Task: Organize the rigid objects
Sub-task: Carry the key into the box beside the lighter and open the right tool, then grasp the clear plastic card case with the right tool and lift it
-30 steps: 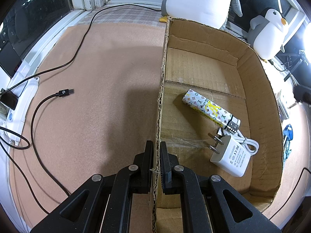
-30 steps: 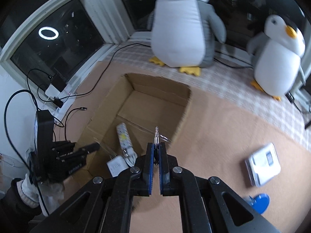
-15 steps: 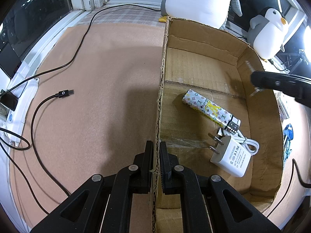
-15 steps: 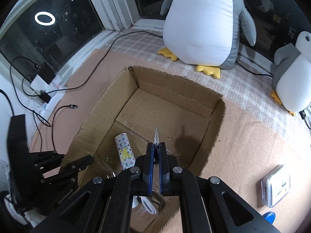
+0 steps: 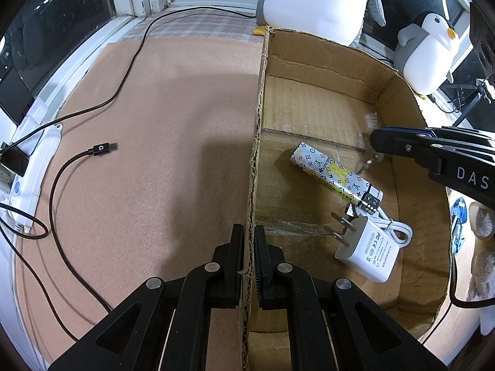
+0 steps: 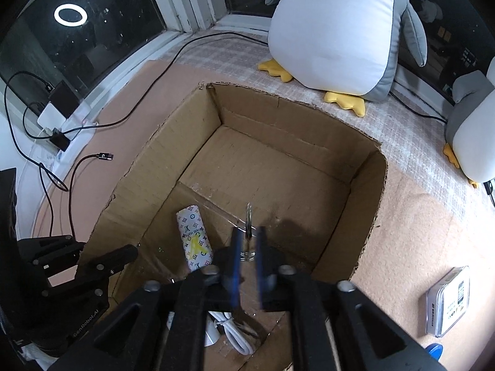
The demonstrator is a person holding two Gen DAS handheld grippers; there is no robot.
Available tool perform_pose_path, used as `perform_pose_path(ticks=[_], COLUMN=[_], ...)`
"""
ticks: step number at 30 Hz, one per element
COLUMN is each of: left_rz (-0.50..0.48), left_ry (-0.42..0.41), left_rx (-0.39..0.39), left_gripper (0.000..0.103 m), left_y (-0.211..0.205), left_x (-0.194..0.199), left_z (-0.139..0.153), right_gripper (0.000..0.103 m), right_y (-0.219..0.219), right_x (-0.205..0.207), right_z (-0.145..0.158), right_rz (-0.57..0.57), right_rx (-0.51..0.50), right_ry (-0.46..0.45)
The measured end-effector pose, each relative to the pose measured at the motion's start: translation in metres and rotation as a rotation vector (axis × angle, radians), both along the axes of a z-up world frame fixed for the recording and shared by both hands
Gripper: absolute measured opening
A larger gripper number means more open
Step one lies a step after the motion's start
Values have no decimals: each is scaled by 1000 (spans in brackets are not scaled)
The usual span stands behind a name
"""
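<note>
My left gripper (image 5: 249, 247) clamps the cardboard box (image 5: 309, 105) wall. Above its floor, my right gripper (image 6: 247, 247) is opening, releasing the key (image 6: 248, 216). Next: withdraw clear.

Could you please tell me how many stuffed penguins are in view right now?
2. The large penguin sits just behind the cardboard box's far wall; the small penguin stands off the box's far right corner. Others may be hidden beyond the frames.
</note>
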State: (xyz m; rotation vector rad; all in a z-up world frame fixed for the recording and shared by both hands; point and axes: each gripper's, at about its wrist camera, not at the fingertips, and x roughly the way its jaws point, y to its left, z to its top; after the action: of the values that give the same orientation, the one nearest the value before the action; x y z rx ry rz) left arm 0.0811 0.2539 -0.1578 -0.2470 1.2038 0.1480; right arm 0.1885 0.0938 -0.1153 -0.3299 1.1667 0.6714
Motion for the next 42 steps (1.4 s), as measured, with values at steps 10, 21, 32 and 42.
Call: perform_pose_path(ticks=[10,21,32,42], left_rz=[0,-1,-2,-2], left_ry=[1,2,2,7], left_rx=[2,4,3,3], left_gripper=[6,6,6,6], left_y=[0,1,1,4], left_x=[0,0,0,0], left_z=[0,0,0,-1], right_gripper=[40,56,71,71], right_y=[-21,-94,-183,-237], right_x=[-2,7,42,83], right_z=[28,70,56,21], right_rz=[-18,-105,-195,-306], right_rx=[79,146,65,72], right_ry=[-13,-64,-41,50])
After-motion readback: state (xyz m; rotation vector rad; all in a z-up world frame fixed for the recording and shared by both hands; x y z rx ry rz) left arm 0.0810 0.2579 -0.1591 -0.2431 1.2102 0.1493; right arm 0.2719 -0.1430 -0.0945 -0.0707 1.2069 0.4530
